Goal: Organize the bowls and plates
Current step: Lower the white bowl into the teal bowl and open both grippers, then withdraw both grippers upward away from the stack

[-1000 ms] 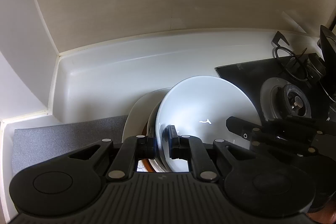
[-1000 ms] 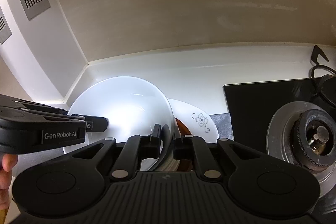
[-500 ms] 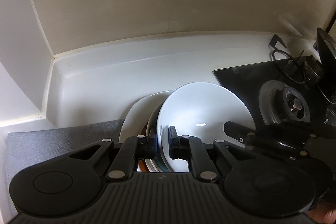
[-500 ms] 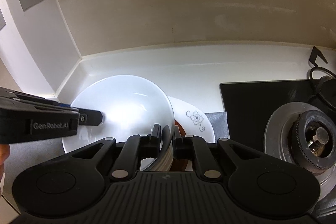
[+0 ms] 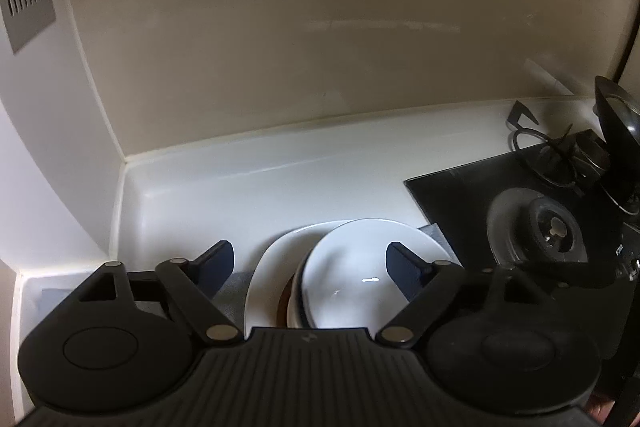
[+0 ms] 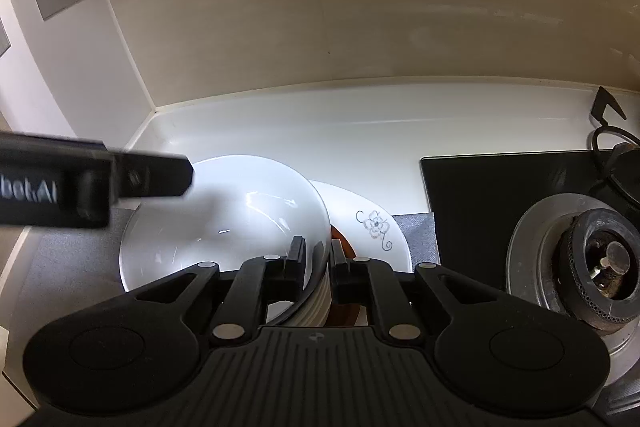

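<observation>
White bowl [image 6: 224, 223]: glazed, slippery, fragile; grip by rim. Right hand-held gripper [image 6: 318, 259] pinches rim; left hand-held gripper [image 5: 310, 263] jaws opening, nothing gripped.

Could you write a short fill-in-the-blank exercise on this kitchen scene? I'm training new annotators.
1. The right gripper is shut on the rim of the white ____.
2. The left gripper, its jaws opening, holds ____.
3. The plate under the white bowl bears a ____ pattern.
4. The gas burner lies to the ____ of the dishes.

Missing words: bowl; nothing; flower; right
</observation>
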Action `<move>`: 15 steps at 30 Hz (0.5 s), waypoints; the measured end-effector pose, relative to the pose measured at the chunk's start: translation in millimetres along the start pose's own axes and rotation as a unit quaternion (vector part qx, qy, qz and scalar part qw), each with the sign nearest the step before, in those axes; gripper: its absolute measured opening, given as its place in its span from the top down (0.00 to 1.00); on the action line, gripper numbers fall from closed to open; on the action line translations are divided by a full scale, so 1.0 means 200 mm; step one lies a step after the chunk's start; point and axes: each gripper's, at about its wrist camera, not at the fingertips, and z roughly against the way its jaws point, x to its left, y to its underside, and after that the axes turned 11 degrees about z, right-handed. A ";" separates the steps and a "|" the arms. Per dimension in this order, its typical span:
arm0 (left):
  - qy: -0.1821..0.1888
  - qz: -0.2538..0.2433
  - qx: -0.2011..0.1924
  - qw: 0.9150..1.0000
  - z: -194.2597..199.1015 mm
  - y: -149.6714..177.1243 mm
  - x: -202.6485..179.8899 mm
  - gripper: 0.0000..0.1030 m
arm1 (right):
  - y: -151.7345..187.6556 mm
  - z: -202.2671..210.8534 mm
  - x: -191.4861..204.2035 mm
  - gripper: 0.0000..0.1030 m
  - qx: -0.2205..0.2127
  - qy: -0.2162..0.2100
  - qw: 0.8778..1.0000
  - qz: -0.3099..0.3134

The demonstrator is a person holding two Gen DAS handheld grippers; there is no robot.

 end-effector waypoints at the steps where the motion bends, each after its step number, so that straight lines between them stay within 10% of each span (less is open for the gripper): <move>1: -0.006 0.007 0.002 1.000 -0.01 -0.01 0.01 0.15 | 0.00 0.00 0.00 0.88 -0.001 -0.001 1.000 -0.002; 6: -0.022 0.023 0.012 0.999 -0.05 0.00 0.06 0.10 | 0.00 0.00 -0.02 0.83 -0.001 -0.007 1.000 -0.012; 15: -0.020 0.030 -0.011 0.999 0.08 0.09 0.11 0.08 | 0.04 0.18 -0.02 0.29 -0.042 0.020 0.998 -0.029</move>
